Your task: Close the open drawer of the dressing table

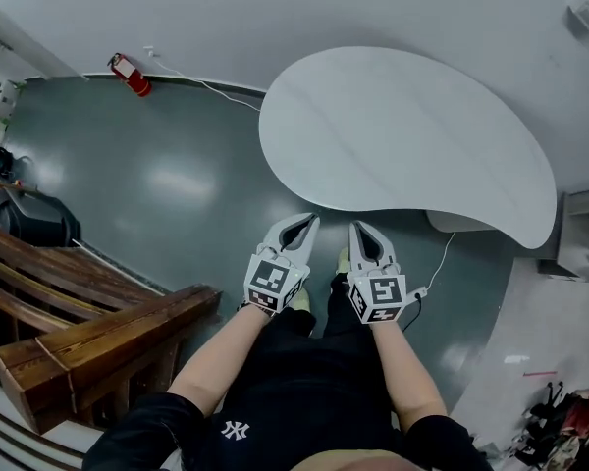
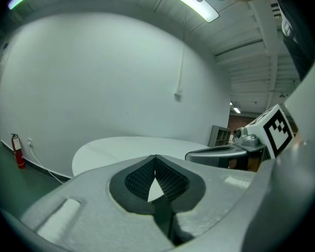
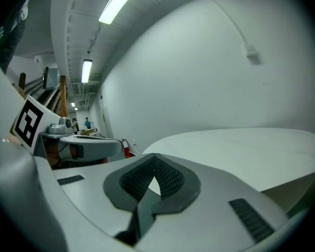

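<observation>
The dressing table (image 1: 402, 135) has a white, kidney-shaped top and stands against the white wall. My two grippers are held side by side just short of its near edge. My left gripper (image 1: 310, 220) is shut with nothing in it, its tips meeting (image 2: 155, 156). My right gripper (image 1: 354, 226) is also shut and empty (image 3: 155, 155). A pale piece (image 1: 459, 223) shows under the top's near right edge; I cannot tell whether it is the drawer. No drawer front shows in either gripper view.
A red fire extinguisher (image 1: 130, 75) lies at the foot of the wall at far left. A wooden bench (image 1: 98, 327) stands at my left, with a black bag (image 1: 34, 222) behind it. A white cable (image 1: 440, 260) hangs from the table to the grey floor.
</observation>
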{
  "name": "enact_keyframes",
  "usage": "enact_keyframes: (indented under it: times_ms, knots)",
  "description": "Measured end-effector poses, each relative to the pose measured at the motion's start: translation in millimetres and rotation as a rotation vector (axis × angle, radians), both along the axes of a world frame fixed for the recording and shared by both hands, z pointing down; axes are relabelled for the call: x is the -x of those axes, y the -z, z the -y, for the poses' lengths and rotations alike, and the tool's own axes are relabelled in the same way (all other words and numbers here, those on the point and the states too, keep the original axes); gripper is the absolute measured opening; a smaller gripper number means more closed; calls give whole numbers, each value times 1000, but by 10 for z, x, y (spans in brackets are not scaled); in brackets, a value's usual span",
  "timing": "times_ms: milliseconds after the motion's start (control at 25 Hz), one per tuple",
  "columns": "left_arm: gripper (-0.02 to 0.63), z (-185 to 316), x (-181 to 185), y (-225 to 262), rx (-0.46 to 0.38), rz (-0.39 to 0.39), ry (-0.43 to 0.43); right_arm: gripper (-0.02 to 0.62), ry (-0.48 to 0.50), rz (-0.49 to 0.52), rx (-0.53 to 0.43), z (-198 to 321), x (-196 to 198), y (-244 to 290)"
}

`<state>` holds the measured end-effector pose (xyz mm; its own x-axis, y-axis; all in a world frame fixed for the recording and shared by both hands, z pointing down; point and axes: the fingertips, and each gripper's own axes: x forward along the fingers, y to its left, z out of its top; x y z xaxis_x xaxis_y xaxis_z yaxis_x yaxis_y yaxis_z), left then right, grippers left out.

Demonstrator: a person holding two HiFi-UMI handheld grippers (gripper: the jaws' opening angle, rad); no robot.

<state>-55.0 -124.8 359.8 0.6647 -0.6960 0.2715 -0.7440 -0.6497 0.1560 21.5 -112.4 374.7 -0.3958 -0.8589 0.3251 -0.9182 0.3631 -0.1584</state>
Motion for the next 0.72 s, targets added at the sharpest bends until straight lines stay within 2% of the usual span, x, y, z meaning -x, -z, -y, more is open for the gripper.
enact_keyframes:
  times_ms: [360, 720]
  knots:
    - [9, -167, 26, 683, -33, -37, -26, 15, -18, 22, -92, -50, -3, 804]
    - [9, -301, -96, 1234, -85, -68, -37, 14, -1, 16, -171, -169, 10, 1339]
